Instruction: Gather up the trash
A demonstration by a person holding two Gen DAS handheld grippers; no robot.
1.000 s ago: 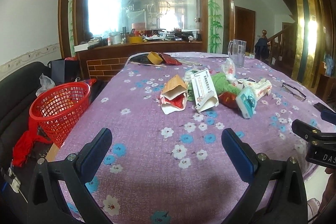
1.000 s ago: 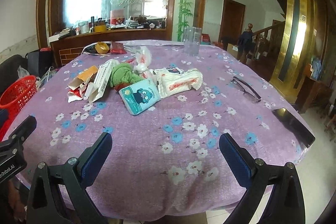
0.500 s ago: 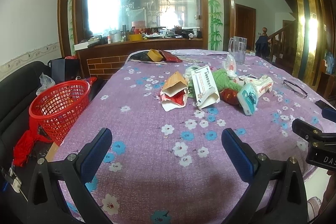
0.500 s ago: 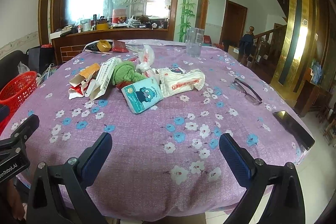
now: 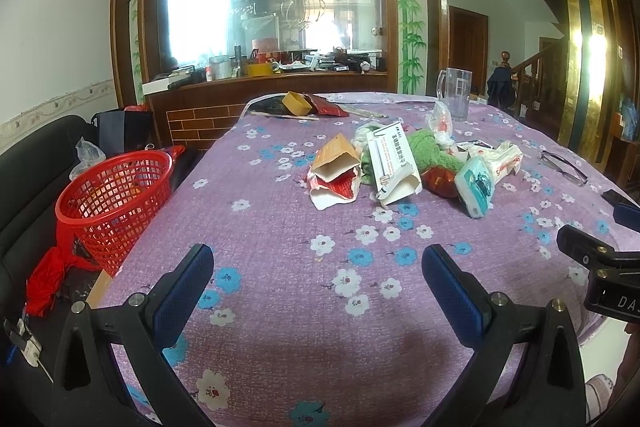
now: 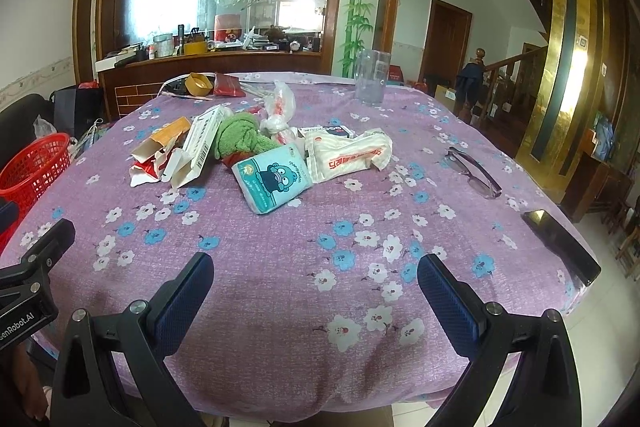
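A table (image 5: 280,267) in a purple flowered cloth is carrying the trash (image 5: 400,167) heaped near its middle, and a red basket (image 5: 114,195) is sitting off its left edge. Both the left gripper (image 5: 318,275) and right gripper (image 6: 314,283) are hovering spread wide over the near edge, gripping nothing.

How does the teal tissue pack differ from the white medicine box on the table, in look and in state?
The teal tissue pack is soft and bulging, printed with a cartoon bear; the white medicine box is stiff cardboard with text and a barcode. The pack looks sealed, while the box has an end flap torn open. The pack lies on the side nearer the glasses, the box nearer the red basket. Both lie in the same heap on the purple flowered cloth, untouched by either claw.
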